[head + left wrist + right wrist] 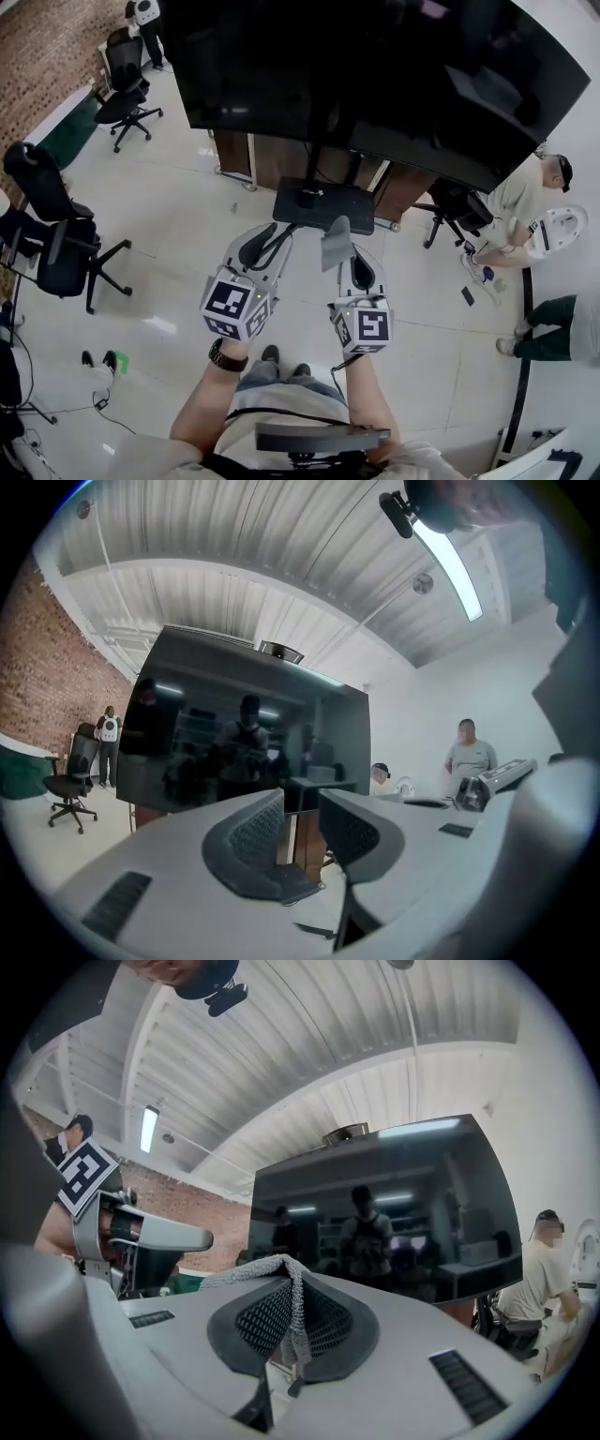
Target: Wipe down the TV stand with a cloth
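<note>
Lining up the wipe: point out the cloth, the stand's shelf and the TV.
cloth (298,1316): right gripper view, strip pinched between the jaws.
shelf (352,202): head view, dark top surface.
TV (394,75): head view, middle of the screen.

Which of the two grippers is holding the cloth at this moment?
The right gripper: its jaws are shut on a grey cloth. The left gripper has its jaws apart with nothing between them.
</note>
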`<state>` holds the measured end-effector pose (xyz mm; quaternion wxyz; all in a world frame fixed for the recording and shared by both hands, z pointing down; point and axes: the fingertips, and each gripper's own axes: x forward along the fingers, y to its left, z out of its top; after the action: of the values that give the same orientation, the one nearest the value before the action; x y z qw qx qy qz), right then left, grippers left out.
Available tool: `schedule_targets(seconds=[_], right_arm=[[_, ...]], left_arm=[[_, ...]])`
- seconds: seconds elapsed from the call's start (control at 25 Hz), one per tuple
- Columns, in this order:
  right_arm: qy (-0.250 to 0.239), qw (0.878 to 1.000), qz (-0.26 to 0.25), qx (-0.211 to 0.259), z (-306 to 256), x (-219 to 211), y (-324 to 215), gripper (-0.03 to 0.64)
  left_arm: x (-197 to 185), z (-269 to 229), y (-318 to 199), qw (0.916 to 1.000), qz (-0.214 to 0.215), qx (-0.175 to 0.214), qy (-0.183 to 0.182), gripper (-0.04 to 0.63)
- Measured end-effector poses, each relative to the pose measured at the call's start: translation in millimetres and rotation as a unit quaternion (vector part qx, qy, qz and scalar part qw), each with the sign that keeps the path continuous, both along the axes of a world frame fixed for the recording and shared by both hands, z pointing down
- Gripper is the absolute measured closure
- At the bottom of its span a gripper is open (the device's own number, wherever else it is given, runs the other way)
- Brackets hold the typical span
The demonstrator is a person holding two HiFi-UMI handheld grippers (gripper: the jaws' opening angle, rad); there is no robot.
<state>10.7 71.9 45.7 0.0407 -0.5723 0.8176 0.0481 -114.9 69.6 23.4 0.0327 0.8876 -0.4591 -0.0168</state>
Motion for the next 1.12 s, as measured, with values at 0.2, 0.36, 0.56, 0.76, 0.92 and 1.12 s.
schedule_targets(seconds=[0.2,0.36,0.56,0.76,0.92,1.12], right_arm=[[0.009,1.000,0.002,0.008,-4,11,20,0.611],[0.011,1.000,0.004,0.010,-6,16,31,0.611],[0.000,1.000,0.002,0.016,-10,17,40,0.611],[-0.002,1.000,0.013,0.015,-11,23,32,0.611],[-0.001,1.000,0.019,0.009,-5,27,28,0.611],[0.004,1.000,0.020,0.006,-2,27,21,0.611]], left_arm=[[21,7,20,0.9999,0.005,-0.012,-0.006,0.445],[33,5,30,0.9998,0.016,-0.007,-0.007,0.445],[41,4,39,0.9995,0.028,-0.008,-0.014,0.445],[42,2,29,0.9994,0.033,0.000,-0.011,0.445],[45,6,23,0.9990,0.043,-0.002,-0.009,0.445],[51,10,17,0.9982,0.058,-0.005,-0.009,0.445]])
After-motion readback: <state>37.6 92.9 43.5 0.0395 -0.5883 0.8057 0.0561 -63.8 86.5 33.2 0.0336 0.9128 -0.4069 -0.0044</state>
